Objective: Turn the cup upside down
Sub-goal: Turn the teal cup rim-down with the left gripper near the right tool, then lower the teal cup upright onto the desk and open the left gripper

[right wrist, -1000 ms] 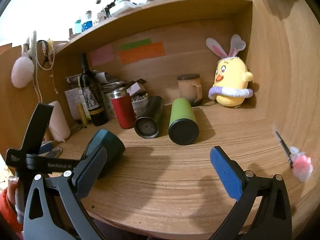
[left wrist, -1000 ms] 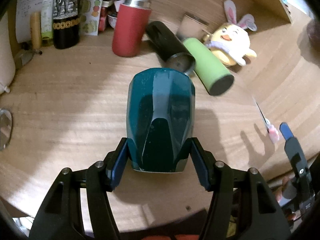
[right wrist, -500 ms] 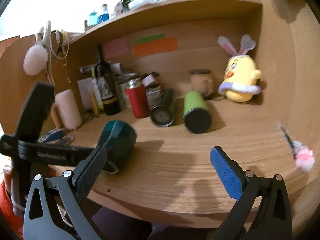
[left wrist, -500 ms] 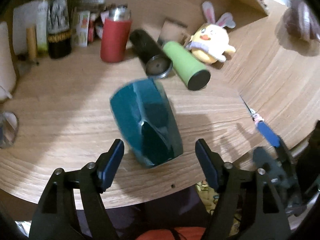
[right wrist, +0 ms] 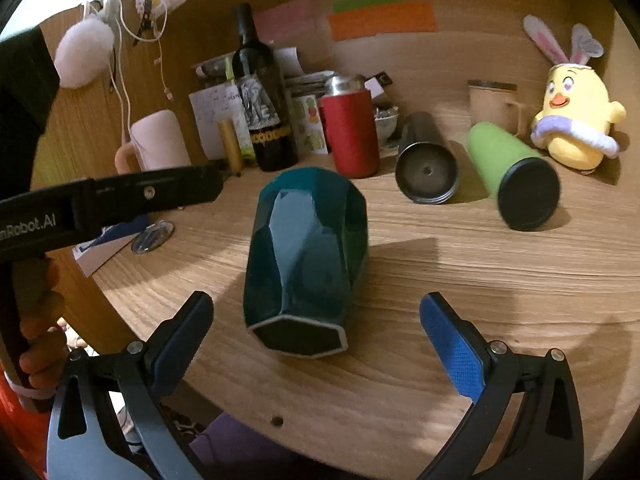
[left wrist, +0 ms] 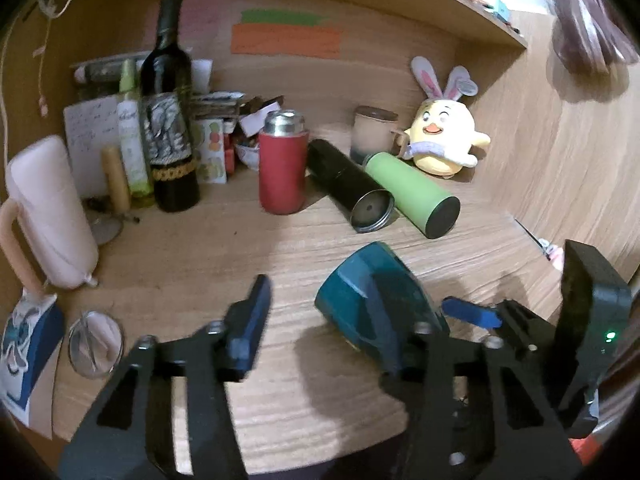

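The cup is a dark teal faceted cup [right wrist: 308,256] lying on its side on the wooden desk, one hexagonal end toward the front edge. In the left wrist view the cup [left wrist: 376,304] lies at the right, partly behind my right finger. My left gripper [left wrist: 344,332] is open and empty, off to the cup's left. My right gripper [right wrist: 316,352] is open, its fingers either side of the cup's near end and short of it, not touching. The right gripper's blue pad [left wrist: 472,316] shows beside the cup in the left wrist view.
At the back of the desk stand a red flask [right wrist: 352,136], a wine bottle [right wrist: 260,96], a pink mug [right wrist: 160,144] and a plush chick [right wrist: 576,120]. A black flask [right wrist: 428,164] and a green flask [right wrist: 516,176] lie on their sides. The desk's front edge [right wrist: 360,432] is close.
My left gripper let go of the cup, opened and drew back to the left. The cup now lies on its side. My right gripper moved in left, up to the cup.
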A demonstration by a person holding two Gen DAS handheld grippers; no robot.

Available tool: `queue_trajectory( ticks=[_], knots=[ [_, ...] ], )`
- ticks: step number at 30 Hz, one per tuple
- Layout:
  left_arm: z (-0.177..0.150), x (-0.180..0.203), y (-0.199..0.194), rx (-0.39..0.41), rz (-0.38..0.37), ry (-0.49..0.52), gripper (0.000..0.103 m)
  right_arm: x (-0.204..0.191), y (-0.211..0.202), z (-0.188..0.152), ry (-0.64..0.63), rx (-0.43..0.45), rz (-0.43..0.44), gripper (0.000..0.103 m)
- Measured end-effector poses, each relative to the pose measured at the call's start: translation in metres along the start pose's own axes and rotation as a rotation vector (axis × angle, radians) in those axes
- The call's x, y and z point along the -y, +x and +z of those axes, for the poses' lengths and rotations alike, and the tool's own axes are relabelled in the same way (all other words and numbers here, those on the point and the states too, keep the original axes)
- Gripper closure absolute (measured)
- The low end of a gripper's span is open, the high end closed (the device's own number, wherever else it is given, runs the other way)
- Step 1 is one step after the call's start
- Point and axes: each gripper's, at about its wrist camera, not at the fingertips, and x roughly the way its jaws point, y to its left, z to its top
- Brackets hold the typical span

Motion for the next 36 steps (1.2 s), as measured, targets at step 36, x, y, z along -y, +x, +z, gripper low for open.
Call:
queue_trajectory(
  ticks=[36],
  knots=[
    [0.012,-0.023,0.039,-0.031,-0.096,-0.026,0.098,-0.009,-0.003,0.026,-0.051,0.027,0.031,0.045]
  ],
)
